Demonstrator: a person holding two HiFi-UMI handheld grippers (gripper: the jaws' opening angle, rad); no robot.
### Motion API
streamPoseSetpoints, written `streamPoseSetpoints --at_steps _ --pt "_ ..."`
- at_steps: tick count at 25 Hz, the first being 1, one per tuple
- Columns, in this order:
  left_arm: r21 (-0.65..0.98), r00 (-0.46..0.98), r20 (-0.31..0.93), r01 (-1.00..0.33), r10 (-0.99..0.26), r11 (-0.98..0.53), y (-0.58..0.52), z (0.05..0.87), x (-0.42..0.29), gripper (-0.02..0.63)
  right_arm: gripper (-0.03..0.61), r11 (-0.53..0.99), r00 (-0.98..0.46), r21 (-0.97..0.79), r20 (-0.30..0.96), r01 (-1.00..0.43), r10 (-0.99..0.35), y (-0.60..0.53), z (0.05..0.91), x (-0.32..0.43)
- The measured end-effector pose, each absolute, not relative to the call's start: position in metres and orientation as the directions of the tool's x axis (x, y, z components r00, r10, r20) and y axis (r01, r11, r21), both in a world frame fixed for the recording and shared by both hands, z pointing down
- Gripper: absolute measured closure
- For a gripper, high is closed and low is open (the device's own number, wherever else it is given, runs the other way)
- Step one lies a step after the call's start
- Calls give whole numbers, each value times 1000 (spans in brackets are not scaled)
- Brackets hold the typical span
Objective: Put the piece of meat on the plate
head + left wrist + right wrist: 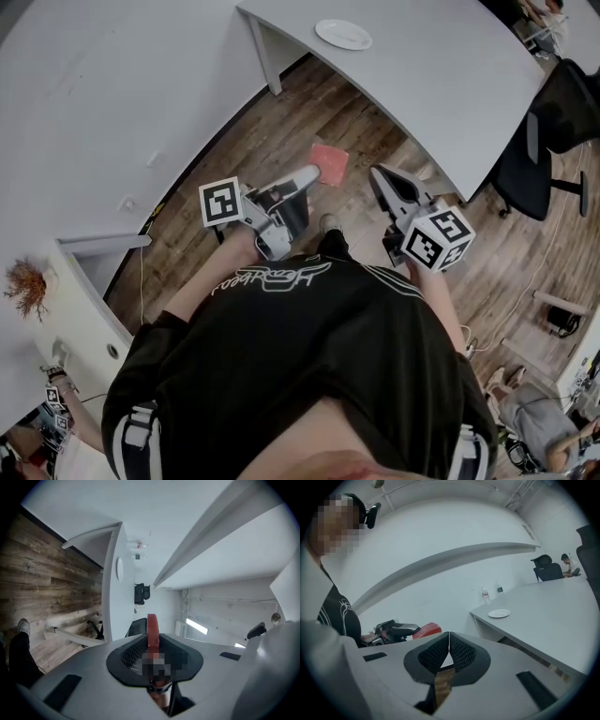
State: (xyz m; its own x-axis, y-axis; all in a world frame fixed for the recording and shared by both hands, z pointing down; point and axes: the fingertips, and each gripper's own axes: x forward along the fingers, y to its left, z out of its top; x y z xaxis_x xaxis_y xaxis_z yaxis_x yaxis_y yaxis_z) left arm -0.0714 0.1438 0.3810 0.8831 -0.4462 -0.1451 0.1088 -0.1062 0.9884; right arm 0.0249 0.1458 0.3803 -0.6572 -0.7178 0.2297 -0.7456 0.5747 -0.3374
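Thin, flat, reddish piece of meat (329, 162), clamped edge-on between the jaws of the left gripper (312, 174). Held above the wooden floor (281, 131), short of the table (441, 94) edge. Alongside, right gripper (380, 178), jaws pressed together on nothing. Well apart, white plate (343, 34) near the table's corner, wide grey top beyond.

Right hand-held gripper (449, 634), jaws together and empty; white plate (499, 613) on grey table (548, 604) beyond
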Motion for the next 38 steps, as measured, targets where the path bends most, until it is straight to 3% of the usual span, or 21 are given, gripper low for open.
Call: streamPoseSetpoints --at_steps 17,38 --pt "995 854 -90 56 -512 -82 58 382 -8 535 569 626 -713 -357 211 -693 -669 53 378 84" --pt "987 829 -106 22 -549 -158 12 357 40 535 569 686 -756 -351 111 -637 -645 -9 351 132"
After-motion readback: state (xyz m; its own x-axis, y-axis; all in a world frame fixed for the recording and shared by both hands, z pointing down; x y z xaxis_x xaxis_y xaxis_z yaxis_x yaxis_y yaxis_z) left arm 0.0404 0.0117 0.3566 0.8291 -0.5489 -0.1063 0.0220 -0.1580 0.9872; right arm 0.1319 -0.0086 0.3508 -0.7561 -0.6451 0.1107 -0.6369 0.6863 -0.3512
